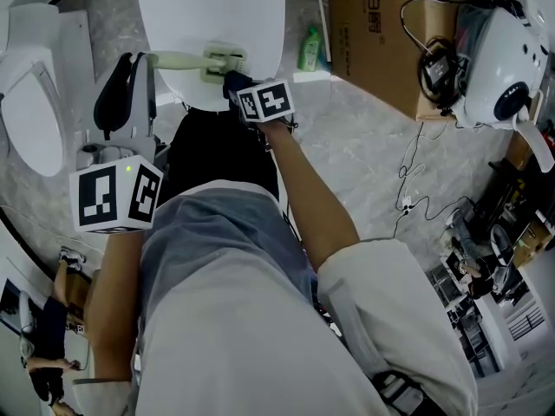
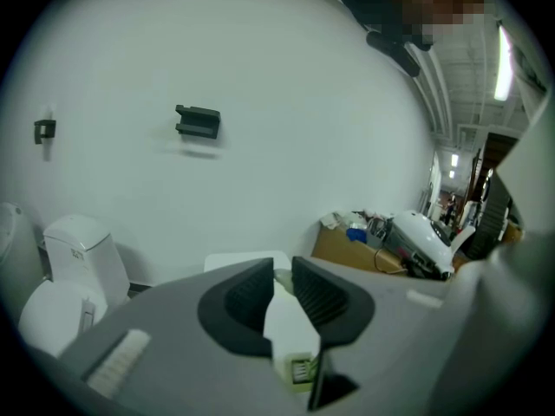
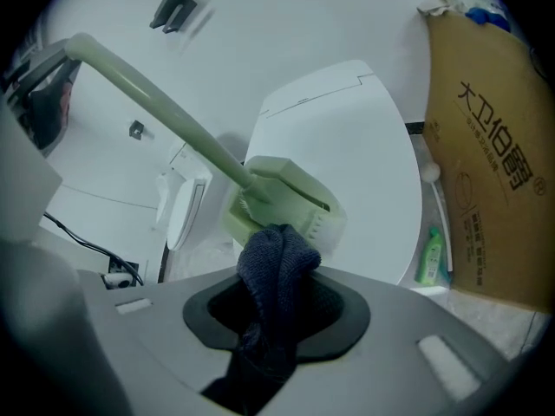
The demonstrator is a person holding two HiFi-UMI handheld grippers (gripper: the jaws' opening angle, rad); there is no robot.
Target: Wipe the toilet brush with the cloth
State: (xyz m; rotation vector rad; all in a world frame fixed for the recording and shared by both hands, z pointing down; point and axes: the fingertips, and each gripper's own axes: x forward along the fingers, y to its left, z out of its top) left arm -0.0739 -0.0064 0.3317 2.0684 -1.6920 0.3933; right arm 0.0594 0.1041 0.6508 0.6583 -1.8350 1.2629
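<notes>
Near left: my left gripper [image 2: 279,274], jaws drawn narrow and clamped on the butt end of the pale green plastic toilet brush [image 1: 186,59], which it holds out roughly level.
Span: the long round handle [image 3: 156,102] runs from that grip away to the right and ends at the head.
Near right: my right gripper [image 3: 282,300], jaws closed on a dark blue knitted cloth [image 3: 276,263]; one bunched fold stands out past the jaws.
Contact: the fold touches the near face of the blocky, slotted brush head [image 3: 282,193].
Beyond: the brush head sits over the near edge of a white oval fixture [image 1: 208,11]; whether it rests on it or hangs above, I cannot tell.
Left of that: white toilet [image 1: 35,102], apart from the work.
Far right: brown printed cardboard box [image 3: 494,146] and green plastic bottle [image 3: 431,254], well apart and not involved.
Step in hand (judged): wiping the head, cloth on plastic.
Doing it well (judged): hold the butt end firm so the long handle cannot swing; press with the fold only, never the jaw tips; stroke along the head, then roll the handle to offer an unwiped side.
Risk (judged): only a small wad protrudes, so hard rubbing could drag it from the jaws.
</notes>
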